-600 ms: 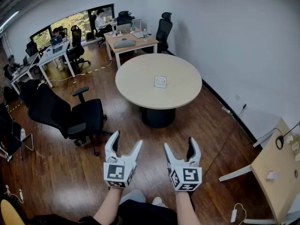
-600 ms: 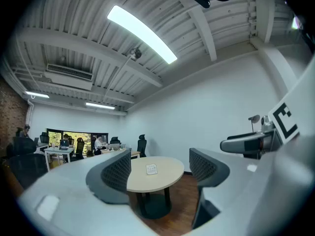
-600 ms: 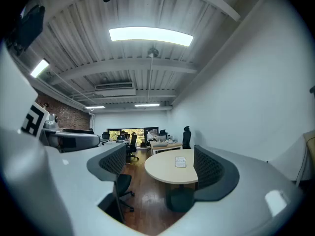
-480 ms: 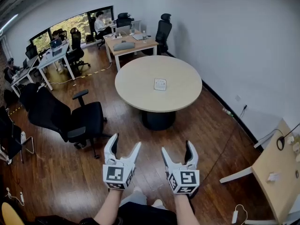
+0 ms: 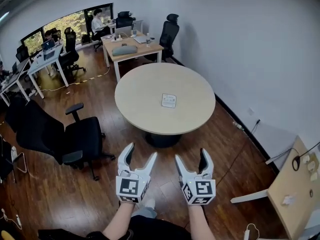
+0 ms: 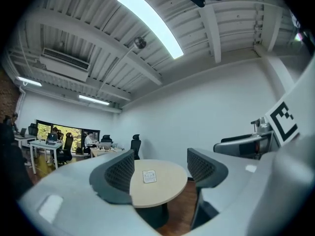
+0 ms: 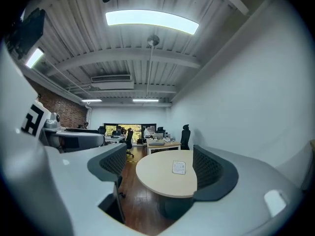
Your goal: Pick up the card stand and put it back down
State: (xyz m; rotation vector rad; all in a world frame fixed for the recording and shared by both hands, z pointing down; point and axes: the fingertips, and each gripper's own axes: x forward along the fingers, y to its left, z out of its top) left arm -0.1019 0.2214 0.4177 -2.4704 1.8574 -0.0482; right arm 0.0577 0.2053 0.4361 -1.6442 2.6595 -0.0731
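Note:
The card stand [image 5: 169, 100] is a small white card standing on the round beige table [image 5: 145, 109], right of its middle. It also shows between the jaws in the left gripper view [image 6: 149, 176] and the right gripper view [image 7: 179, 167], far off. My left gripper [image 5: 140, 156] and right gripper [image 5: 191, 157] are held side by side over the wooden floor, well short of the table. Both are open with nothing between their jaws.
A black office chair [image 5: 75, 134] stands left of the table. Desks [image 5: 127, 49] with chairs and seated people line the far side by the windows. A white wall [image 5: 240, 59] runs along the right, with a light wooden desk [image 5: 295, 194] at the near right.
The view has moved forward: the table and card stand now sit lower and nearer in the head view. Both grippers keep their side-by-side pose, jaws unchanged.

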